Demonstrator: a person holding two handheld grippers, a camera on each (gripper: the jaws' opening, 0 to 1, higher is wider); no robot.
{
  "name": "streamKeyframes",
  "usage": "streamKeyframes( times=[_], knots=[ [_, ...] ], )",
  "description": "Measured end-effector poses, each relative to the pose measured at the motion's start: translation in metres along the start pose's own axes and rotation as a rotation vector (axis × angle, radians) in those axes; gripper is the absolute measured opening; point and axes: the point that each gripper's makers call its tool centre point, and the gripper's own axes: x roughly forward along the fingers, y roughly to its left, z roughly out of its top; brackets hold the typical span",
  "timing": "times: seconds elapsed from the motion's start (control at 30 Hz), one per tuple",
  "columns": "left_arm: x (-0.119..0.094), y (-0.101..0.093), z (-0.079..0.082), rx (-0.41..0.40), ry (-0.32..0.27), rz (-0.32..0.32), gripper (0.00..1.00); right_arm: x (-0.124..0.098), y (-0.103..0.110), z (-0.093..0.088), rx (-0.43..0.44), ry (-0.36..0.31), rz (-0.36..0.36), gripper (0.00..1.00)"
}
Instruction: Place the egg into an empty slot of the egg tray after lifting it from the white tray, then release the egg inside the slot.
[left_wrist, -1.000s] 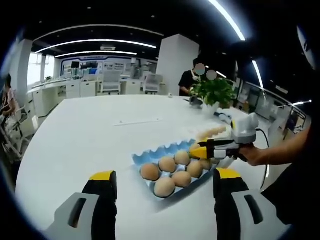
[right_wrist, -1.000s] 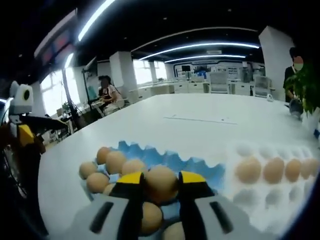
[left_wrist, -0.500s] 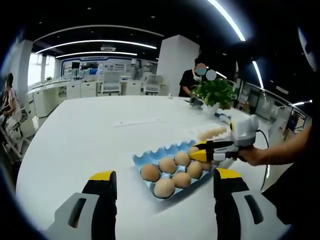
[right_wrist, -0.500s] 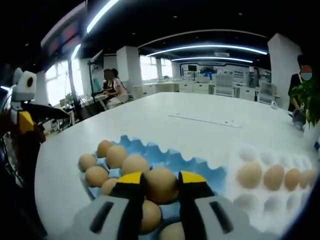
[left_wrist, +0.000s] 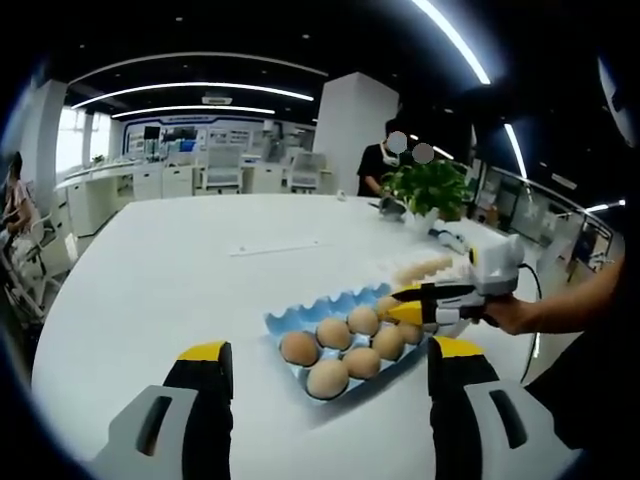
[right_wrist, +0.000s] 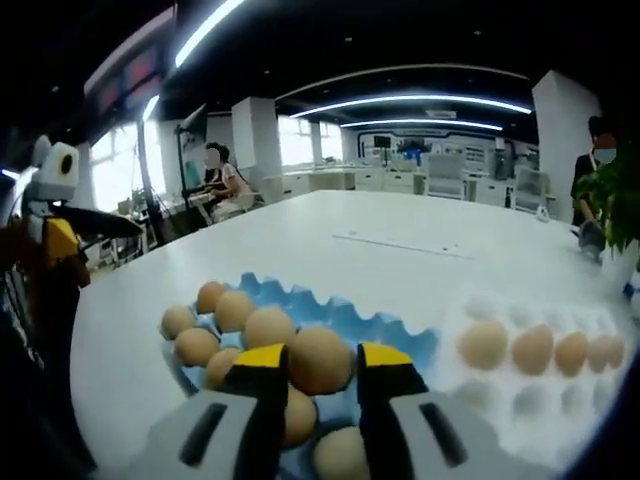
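Right claw gripping egg, blue egg tray, no legible writing

eggs in blue egg tray: 8 | eggs in white tray: 5 | grippers: 2

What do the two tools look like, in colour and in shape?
Both look alike. The left tool has two thick jaws, black toward the ends with yellow caps on top, on grey bases with a dark slot. The right tool shows the same colours; in the left gripper view a white block sits on its black body.
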Motion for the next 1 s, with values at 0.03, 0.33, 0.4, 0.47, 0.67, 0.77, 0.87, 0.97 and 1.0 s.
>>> streamKeyframes(
  times=[0.03, 0.33, 0.4, 0.47, 0.67, 0.77, 0.87, 0.97, 1.0],
  knots=[
    [0.0, 0.0, 0.0, 0.0, 0.0, -0.002, 0.81, -0.002, -0.003, 0.0, 0.005, -0.002, -0.007, 0.27],
    [0.002, -0.003, 0.001, 0.006, 0.0, -0.012, 0.81, -0.029, -0.04, -0.007, 0.054, -0.008, -0.105, 0.27],
    [0.002, -0.004, 0.001, 0.008, 0.0, -0.015, 0.81, -0.034, -0.048, -0.008, 0.058, -0.011, -0.129, 0.27],
    [0.003, -0.004, 0.002, 0.009, -0.002, -0.015, 0.81, -0.038, -0.055, -0.009, 0.062, -0.007, -0.143, 0.27],
    [0.004, -0.004, 0.004, 0.008, -0.004, -0.016, 0.81, -0.056, -0.091, -0.014, 0.068, -0.001, -0.247, 0.27],
    [0.005, -0.003, 0.006, 0.009, -0.006, -0.014, 0.81, -0.074, -0.125, -0.01, 0.072, -0.029, -0.366, 0.27],
    [0.005, -0.002, 0.007, 0.009, -0.007, -0.009, 0.81, -0.103, -0.174, -0.01, 0.085, -0.06, -0.529, 0.27],
    [0.005, -0.002, 0.008, 0.011, -0.006, -0.009, 0.81, -0.128, -0.213, -0.019, 0.141, -0.061, -0.652, 0.27],
    [0.005, -0.002, 0.008, 0.012, -0.008, -0.008, 0.81, -0.139, -0.227, -0.019, 0.128, -0.067, -0.705, 0.27]
  ],
)
